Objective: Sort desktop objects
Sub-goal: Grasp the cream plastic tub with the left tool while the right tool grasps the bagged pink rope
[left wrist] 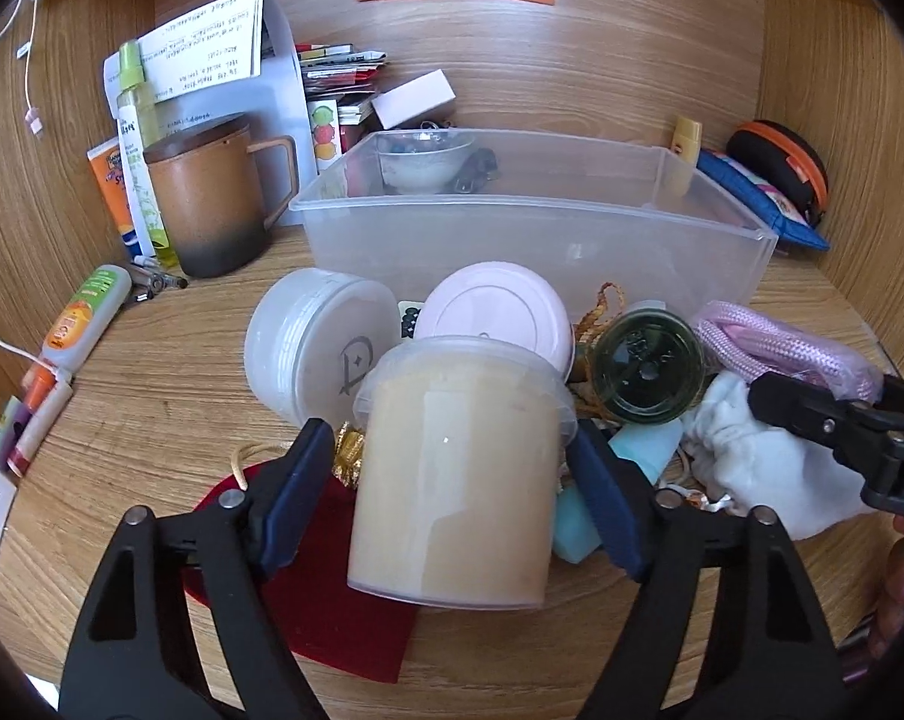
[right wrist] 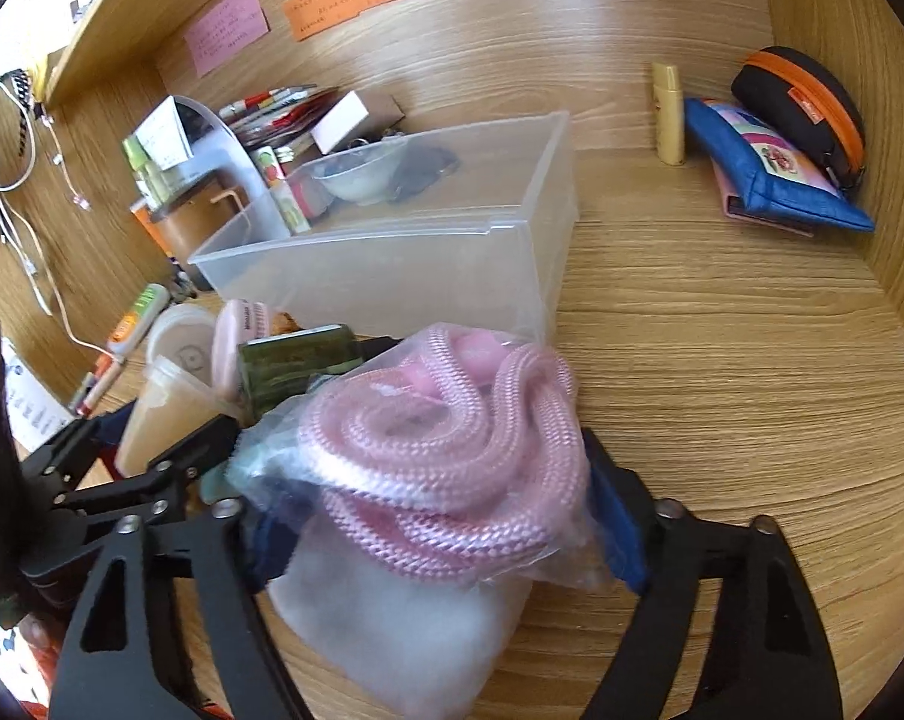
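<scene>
A tall clear jar of beige cream (left wrist: 457, 480) stands on a red cloth (left wrist: 332, 618) between the fingers of my left gripper (left wrist: 446, 429). The gripper is open, with a gap at the jar's left side. My right gripper (right wrist: 428, 468) is open around a clear bag of coiled pink rope (right wrist: 446, 450), which rests on a white pouch (right wrist: 392, 630) and fills the gap between the pads. Behind them lie a white jar (left wrist: 314, 348), a pink round case (left wrist: 499, 312) and a green glass bottle (left wrist: 649, 372). A clear plastic bin (left wrist: 535, 222) sits farther back.
A brown mug (left wrist: 212, 204), spray bottles and tubes (left wrist: 86, 312) crowd the left. A white bowl (left wrist: 422, 162) shows through the bin. At the right wall sit a blue pouch (right wrist: 769, 180), a black-and-orange case (right wrist: 805, 102) and a small beige bottle (right wrist: 667, 114). Wooden walls enclose the desk.
</scene>
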Demonstrator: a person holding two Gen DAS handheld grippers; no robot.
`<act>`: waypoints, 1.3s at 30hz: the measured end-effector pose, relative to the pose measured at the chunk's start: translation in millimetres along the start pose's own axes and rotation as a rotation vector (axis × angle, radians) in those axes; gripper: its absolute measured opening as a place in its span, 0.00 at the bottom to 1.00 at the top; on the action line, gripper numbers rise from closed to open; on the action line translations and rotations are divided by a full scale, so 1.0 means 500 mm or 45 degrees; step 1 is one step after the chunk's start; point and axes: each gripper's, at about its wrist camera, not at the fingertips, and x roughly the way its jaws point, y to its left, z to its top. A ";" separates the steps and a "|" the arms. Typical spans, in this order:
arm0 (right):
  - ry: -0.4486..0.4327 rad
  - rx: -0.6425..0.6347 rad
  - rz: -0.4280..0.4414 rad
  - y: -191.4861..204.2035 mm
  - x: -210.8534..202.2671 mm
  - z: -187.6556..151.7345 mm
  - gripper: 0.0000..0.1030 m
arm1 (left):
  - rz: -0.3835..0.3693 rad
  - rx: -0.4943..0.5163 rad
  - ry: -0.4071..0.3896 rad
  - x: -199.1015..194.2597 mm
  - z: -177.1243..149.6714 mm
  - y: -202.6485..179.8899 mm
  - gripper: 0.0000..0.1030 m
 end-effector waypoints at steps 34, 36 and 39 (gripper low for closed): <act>-0.263 0.039 0.027 -0.034 -0.149 0.027 0.58 | -0.150 -0.062 -0.073 -0.070 0.020 0.011 0.61; -0.271 0.038 0.023 -0.034 -0.152 0.032 0.58 | -0.161 -0.055 -0.084 -0.077 0.026 0.010 0.58; -0.279 0.018 0.015 -0.032 -0.153 0.035 0.58 | -0.125 -0.021 -0.118 -0.086 0.028 0.002 0.53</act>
